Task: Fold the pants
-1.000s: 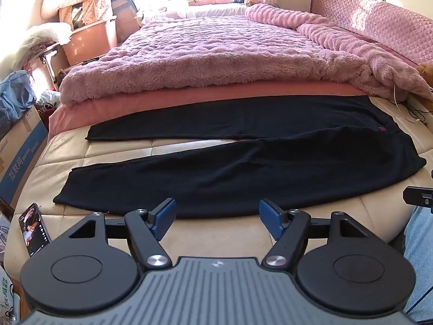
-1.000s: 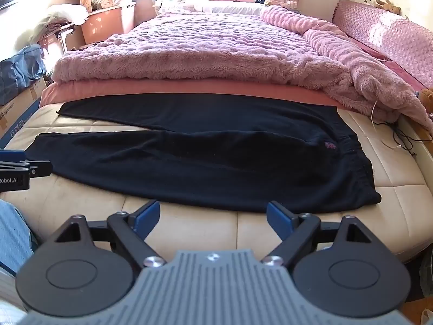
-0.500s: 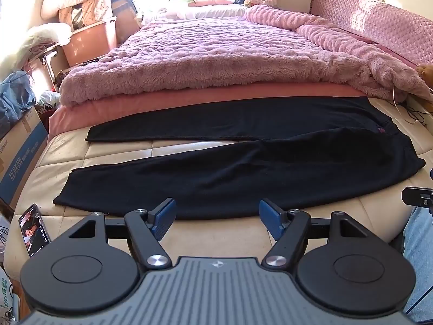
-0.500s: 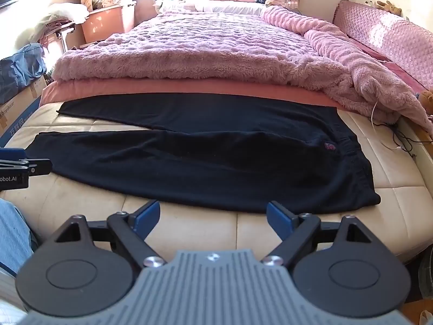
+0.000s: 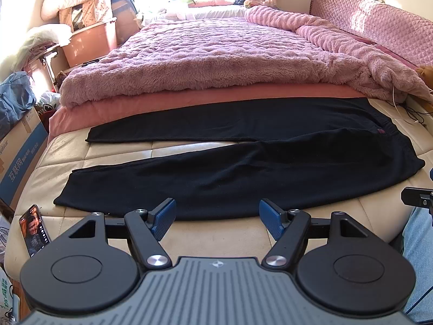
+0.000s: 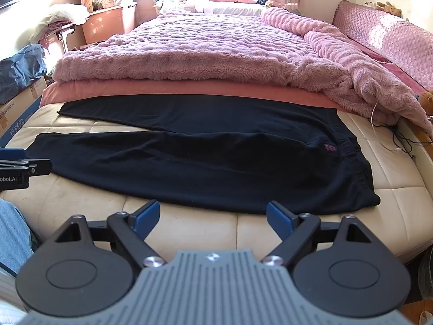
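Black pants (image 5: 243,168) lie flat across the cream mattress (image 5: 189,239), legs spread apart to the left, waistband to the right; they also show in the right wrist view (image 6: 216,162). My left gripper (image 5: 216,218) is open and empty, just short of the near leg's front edge. My right gripper (image 6: 213,218) is open and empty, just short of the pants' near edge by the hip. Each gripper's tip shows at the other view's side edge.
A pink fluffy blanket (image 5: 230,62) covers the bed behind the pants. A phone (image 5: 33,228) lies at the mattress's front left corner. Cardboard boxes (image 5: 19,151) and bins stand left of the bed. A cable (image 6: 389,138) lies at the right.
Both grippers have drifted slightly, staying open; the pants have not moved.
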